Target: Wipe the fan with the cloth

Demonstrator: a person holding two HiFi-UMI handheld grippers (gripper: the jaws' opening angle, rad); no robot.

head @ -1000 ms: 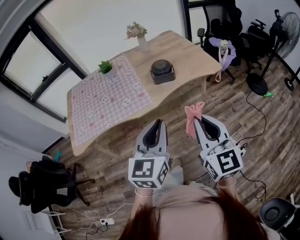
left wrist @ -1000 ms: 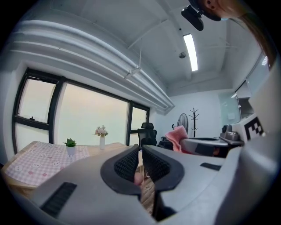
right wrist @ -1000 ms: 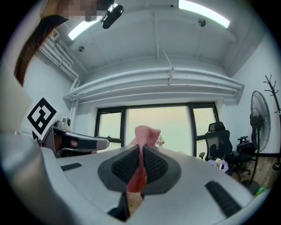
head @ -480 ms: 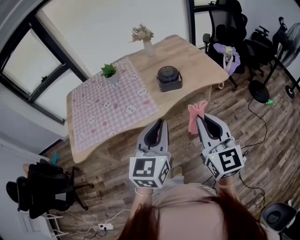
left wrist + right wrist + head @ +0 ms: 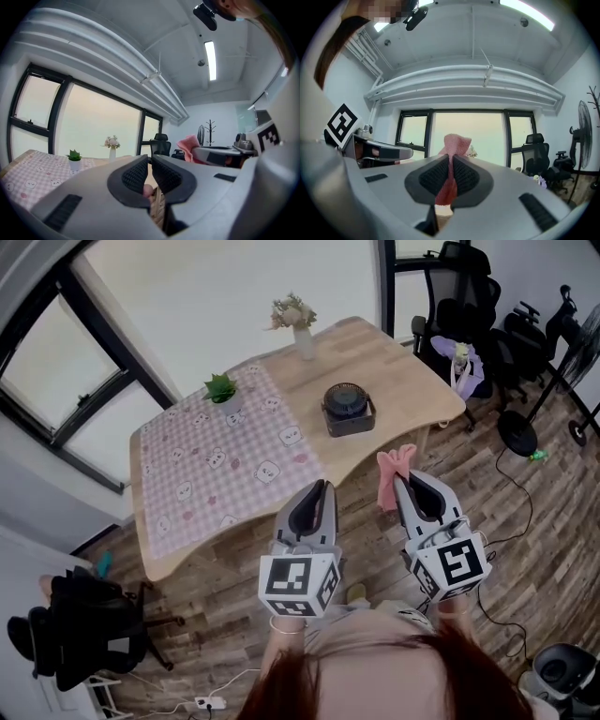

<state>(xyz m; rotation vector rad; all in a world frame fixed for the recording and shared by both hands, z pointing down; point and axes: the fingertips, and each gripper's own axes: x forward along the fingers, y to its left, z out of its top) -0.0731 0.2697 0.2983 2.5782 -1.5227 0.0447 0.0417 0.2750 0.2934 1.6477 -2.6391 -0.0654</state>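
Your right gripper (image 5: pixel 450 164) is clamped on the pink cloth (image 5: pixel 456 143). A tuft pokes out past the tips, so there's fabric to wipe with. Your left gripper (image 5: pixel 151 163) has its jaws pressed together with nothing between them, probably free to steady the fan. The fan (image 5: pixel 348 409) sits on the bare wood of the table (image 5: pixel 412 371), just beside the checked tablecloth (image 5: pixel 206 474) and well apart from both grippers. You hold both up in front of you, off the table, so wiping hasn't begun. The fan's dirt is too small to tell.

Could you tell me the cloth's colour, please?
The knitted cloth is pink; clearest in right gripper view.
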